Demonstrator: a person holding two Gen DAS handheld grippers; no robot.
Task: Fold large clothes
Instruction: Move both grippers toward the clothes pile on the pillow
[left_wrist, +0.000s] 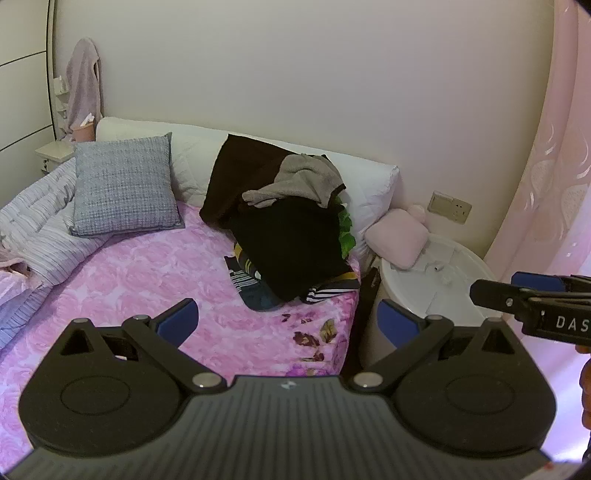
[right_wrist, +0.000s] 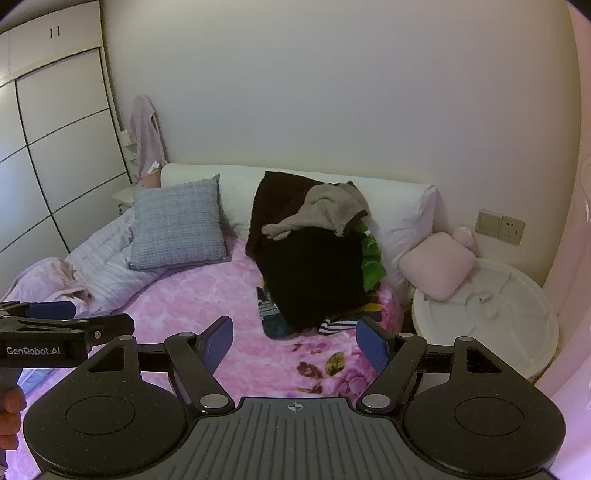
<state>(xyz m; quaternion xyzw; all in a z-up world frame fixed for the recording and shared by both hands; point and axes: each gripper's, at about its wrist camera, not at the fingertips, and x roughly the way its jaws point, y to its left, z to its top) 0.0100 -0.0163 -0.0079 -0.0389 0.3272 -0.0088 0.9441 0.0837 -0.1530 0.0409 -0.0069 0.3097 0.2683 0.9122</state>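
Right wrist view: my right gripper (right_wrist: 295, 341) and left gripper (left_wrist: 288, 321) gape wide, empty. The heaped dark clothes pile (right_wrist: 314, 269), frame centre, risks snagging several garments together.

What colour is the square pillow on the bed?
The square pillow is grey-blue with a small checked weave, clearest in the right wrist view.

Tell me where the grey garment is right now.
The grey garment lies on top of the clothes pile at the head of the bed, against the white pillow, right of the grey cushion.
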